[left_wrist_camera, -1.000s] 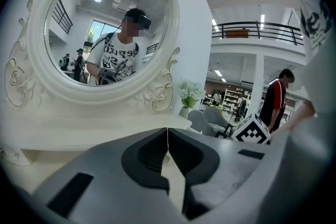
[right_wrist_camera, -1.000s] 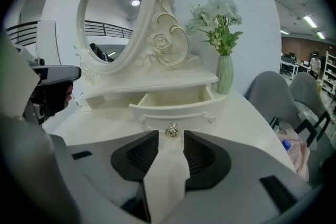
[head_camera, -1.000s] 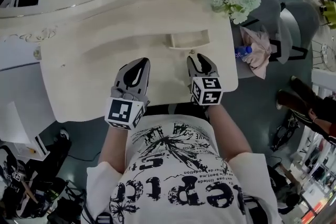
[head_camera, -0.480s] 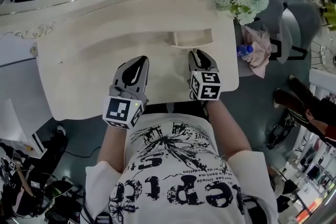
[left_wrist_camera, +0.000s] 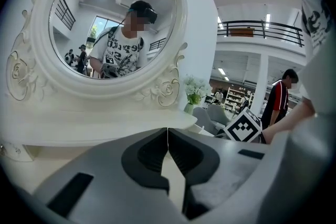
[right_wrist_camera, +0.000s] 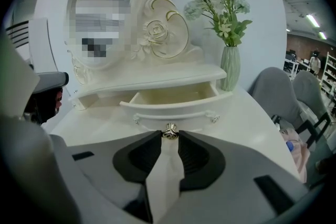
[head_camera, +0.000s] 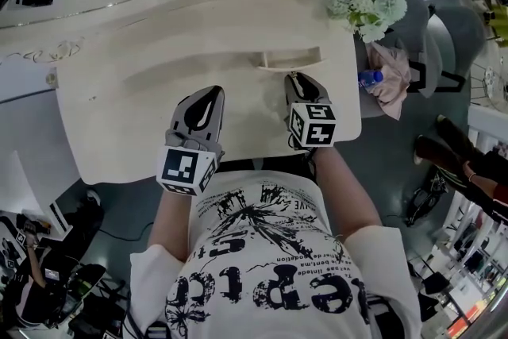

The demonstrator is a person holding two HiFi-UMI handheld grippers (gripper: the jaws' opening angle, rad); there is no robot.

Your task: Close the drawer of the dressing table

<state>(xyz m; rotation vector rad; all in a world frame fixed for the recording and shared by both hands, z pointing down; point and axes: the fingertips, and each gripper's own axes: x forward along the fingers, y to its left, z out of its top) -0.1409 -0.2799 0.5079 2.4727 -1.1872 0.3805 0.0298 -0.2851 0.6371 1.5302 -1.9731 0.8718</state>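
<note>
The small cream drawer (right_wrist_camera: 173, 99) of the dressing table (head_camera: 135, 107) stands pulled open under the mirror shelf, also seen as the drawer (head_camera: 290, 59) from above. Its metal knob (right_wrist_camera: 169, 132) sits between the tips of my right gripper (right_wrist_camera: 169, 135), whose jaws are closing and touch it on both sides. From the head view the right gripper (head_camera: 296, 80) points at the drawer front. My left gripper (head_camera: 211, 93) hovers over the tabletop to the left, apart from the drawer. In its own view the left gripper (left_wrist_camera: 167, 132) is shut with nothing in it.
An oval mirror (left_wrist_camera: 110, 18) in a carved white frame rises behind the shelf. A vase of white flowers (right_wrist_camera: 230, 68) stands at the table's right end. Beside the table is a grey chair (head_camera: 432, 36) with pink cloth and a bottle (head_camera: 367, 77).
The right gripper's jaws have narrowed from wide open to close around the drawer knob. The left gripper has stayed where it was.
</note>
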